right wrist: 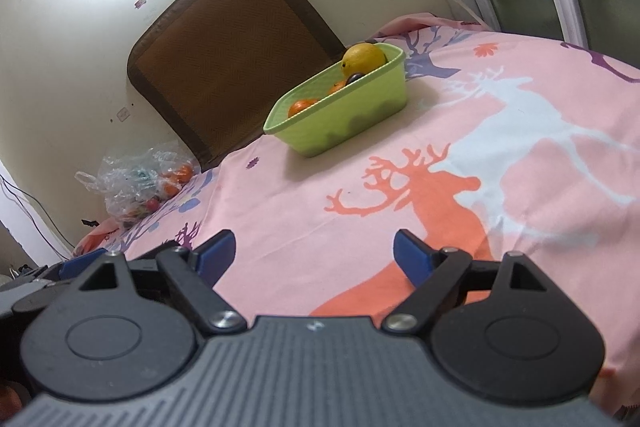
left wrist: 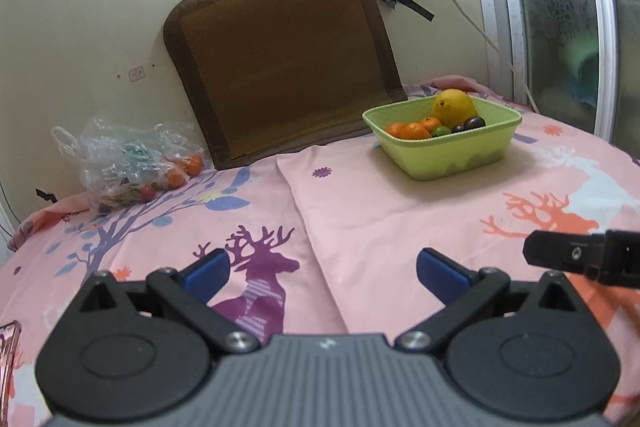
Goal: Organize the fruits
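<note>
The pink deer-print bedsheet (left wrist: 400,211) is filling both views, and a brown woven mat (left wrist: 280,59) is leaning against the wall at about 12 o'clock in the left wrist view. In front of it, toward 1 o'clock, the green basket (left wrist: 460,151) is sitting on the sheet, already holding a large yellow fruit (left wrist: 454,105), several small oranges (left wrist: 408,130), a dark plum-like fruit (left wrist: 472,123) and a small green one. Over at 9 o'clock, against the wall and well apart from the basket, a clear plastic bag (left wrist: 120,163) is lying crumpled with more small oranges and a red fruit inside; what else it is hiding I cannot tell through the creased film.

The left gripper (left wrist: 322,269) is hovering low over the sheet with its jaws spread wide and nothing between them. The right gripper (right wrist: 314,255) is likewise released and empty, with the basket at its 12 o'clock.

The step in hand is probably fetching the bagged fruit. Doing it well means the left gripper, being nearer, is swinging toward 10 o'clock while the right is pinning or lifting the bag's loose handle, so the film is not bunching between the pads. Round fruit is likely rolling on soft bedding, so closing across its widest part and gently matters.
</note>
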`<action>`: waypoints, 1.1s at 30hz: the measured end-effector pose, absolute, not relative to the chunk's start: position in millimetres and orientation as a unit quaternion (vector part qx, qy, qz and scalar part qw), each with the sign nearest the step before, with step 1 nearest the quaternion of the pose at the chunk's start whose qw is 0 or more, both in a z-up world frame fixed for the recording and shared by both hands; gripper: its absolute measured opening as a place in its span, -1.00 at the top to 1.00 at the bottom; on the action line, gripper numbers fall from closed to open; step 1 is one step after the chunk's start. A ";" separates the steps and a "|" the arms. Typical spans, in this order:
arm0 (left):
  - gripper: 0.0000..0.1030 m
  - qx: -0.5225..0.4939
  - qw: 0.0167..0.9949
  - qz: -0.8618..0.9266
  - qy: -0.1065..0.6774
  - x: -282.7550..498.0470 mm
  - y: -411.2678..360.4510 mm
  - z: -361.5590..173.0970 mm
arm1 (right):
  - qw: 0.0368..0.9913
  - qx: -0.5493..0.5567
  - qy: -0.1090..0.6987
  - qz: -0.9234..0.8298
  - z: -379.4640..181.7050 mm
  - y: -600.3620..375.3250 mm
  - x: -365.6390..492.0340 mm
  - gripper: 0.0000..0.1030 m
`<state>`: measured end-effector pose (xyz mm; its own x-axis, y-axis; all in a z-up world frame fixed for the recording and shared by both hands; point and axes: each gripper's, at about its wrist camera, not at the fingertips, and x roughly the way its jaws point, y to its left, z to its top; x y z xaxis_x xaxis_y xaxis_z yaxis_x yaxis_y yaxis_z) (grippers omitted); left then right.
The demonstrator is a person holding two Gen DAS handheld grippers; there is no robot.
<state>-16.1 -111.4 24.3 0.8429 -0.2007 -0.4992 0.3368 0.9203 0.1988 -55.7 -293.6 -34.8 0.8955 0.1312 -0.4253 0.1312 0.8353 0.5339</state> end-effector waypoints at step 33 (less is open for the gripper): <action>-1.00 0.118 0.944 -0.129 0.279 -5.7 -104.1 20.0 | 0.927 0.294 0.234 0.000 -38.7 -297.4 -55.0 -0.72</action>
<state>-5.7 -104.1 20.0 0.8105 -0.1784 -0.5578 0.3106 0.9384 0.1513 -55.0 -297.4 -38.7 0.8902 0.1383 -0.4340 0.1370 0.8274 0.5447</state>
